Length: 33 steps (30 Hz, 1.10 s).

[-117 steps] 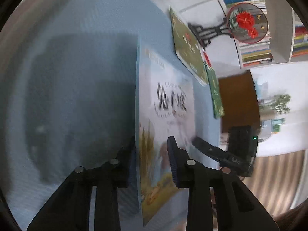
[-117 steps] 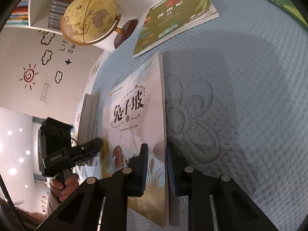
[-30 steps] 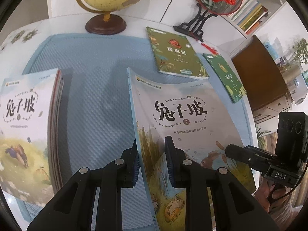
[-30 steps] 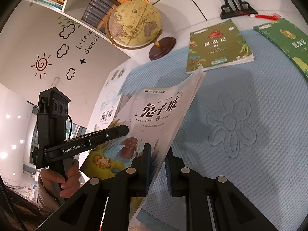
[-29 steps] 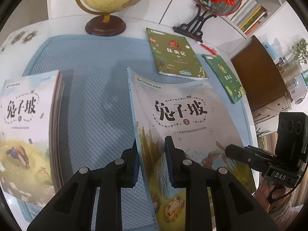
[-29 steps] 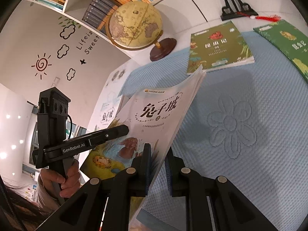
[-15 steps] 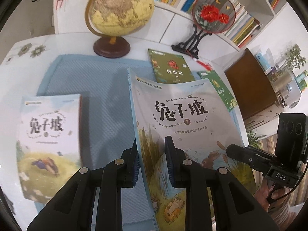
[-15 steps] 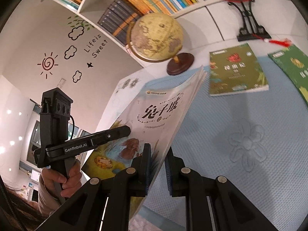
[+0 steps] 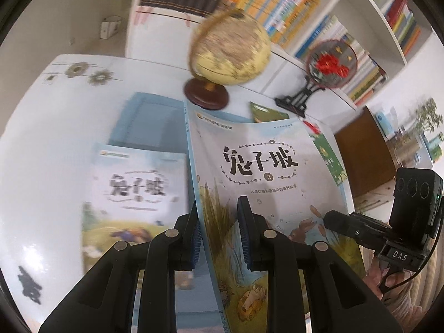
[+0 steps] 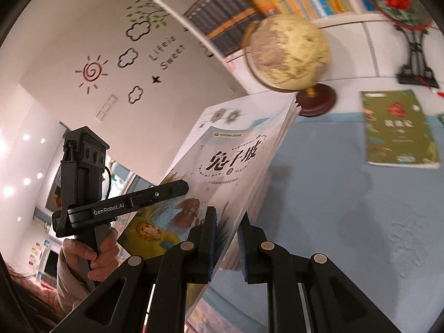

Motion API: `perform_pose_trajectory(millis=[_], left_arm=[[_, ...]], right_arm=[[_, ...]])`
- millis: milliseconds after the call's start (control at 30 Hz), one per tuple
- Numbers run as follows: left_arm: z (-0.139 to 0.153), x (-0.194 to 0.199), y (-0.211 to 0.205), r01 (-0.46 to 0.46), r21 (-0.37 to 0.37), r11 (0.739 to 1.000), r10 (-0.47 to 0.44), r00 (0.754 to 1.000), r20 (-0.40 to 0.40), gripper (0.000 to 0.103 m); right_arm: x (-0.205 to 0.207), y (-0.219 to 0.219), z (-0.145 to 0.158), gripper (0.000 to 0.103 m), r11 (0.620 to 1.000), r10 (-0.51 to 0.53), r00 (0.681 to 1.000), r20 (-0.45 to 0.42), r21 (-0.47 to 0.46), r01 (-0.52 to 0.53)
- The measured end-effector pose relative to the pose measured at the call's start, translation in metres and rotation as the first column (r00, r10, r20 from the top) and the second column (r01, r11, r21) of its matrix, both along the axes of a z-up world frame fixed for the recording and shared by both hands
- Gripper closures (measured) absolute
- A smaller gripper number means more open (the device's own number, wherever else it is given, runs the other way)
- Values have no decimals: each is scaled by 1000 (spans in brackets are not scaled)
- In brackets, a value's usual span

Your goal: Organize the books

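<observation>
**Both tools gripping one rabbit book above the bench**

I am holding the pale-blue rabbit book (image 9: 258,172) in the air over the blue mat (image 10: 347,194), with both tools clamped on its near edge. My left tool (image 9: 219,230) is closing its pads on the spine side; my right tool (image 10: 226,238) is pinching the open page side, where the leaves are fanning slightly. Below and to the left, a matching rabbit book (image 9: 133,191) is lying flat, partly on the mat. Farther off, a green book (image 10: 399,130) is lying on the mat near the globe (image 10: 288,52). Behind them, the bookshelf (image 9: 277,2) is standing full of books.
</observation>
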<state>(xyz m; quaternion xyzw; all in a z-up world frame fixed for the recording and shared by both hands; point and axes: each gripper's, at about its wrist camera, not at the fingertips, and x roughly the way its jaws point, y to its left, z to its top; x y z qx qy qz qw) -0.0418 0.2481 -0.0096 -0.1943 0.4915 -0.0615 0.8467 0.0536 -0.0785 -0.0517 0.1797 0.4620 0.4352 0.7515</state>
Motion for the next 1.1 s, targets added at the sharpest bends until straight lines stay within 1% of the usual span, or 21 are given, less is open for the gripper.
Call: perform_pose_trajectory(millis=[167,300,467,567,767,867,933,1100], left_arm=[[1,-8,30,-32,13,999,32,999,2,82],[-7,-13,50,-51,19,998,52,999,-5,82],[-22,-13,69,-50,13,999,51,999,-9,82],[-37,-12,77,-36,14,999,36,999,-12,82],[-77,-10,98,-47,12,999,47,996,-73,82],[-96,-8,106,-56,-2,998,55,992,-109,82],[-104,-9,109,-61,-12,998,59,991,-118,82],[-120,-6,111,-79,-6,997,77,985,-155,81]], right_arm=[[3,35,2,89,999,47,999,9,15,-47],[4,57,-3,89,997,69,998,1,24,-69],[6,76,-13,89,996,82,997,-12,20,-82],[10,85,-25,89,997,79,997,-22,8,-78],[5,110,-60,89,998,64,996,-69,-23,-66],[5,119,-79,89,998,56,992,-116,-24,-60],[5,124,-90,89,998,49,989,-140,-33,-54],[9,131,-110,89,997,37,981,-189,-56,-49]])
